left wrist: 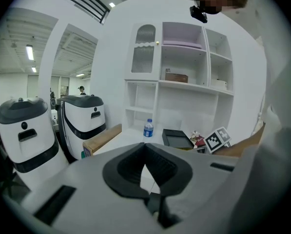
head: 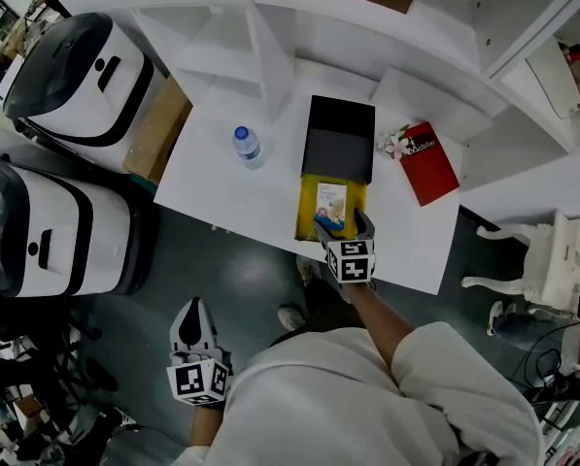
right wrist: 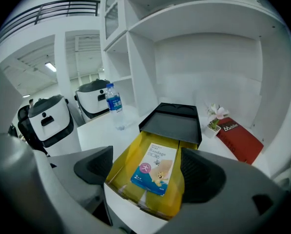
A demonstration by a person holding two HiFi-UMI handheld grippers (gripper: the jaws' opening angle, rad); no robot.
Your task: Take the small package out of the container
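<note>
A yellow container lies open near the table's front edge, half slid out from under a black lid. Inside it lies the small package, a blue and white bandage box, flat and face up. My right gripper hovers at the container's near end, open. In the right gripper view the package shows between its spread fingers, untouched, inside the container. My left gripper hangs low beside the person's body, off the table, shut and empty.
A water bottle stands left of the lid. A red book and a small flower pot lie to its right. White shelves rise behind the table. Two white machines and a cardboard box stand at left.
</note>
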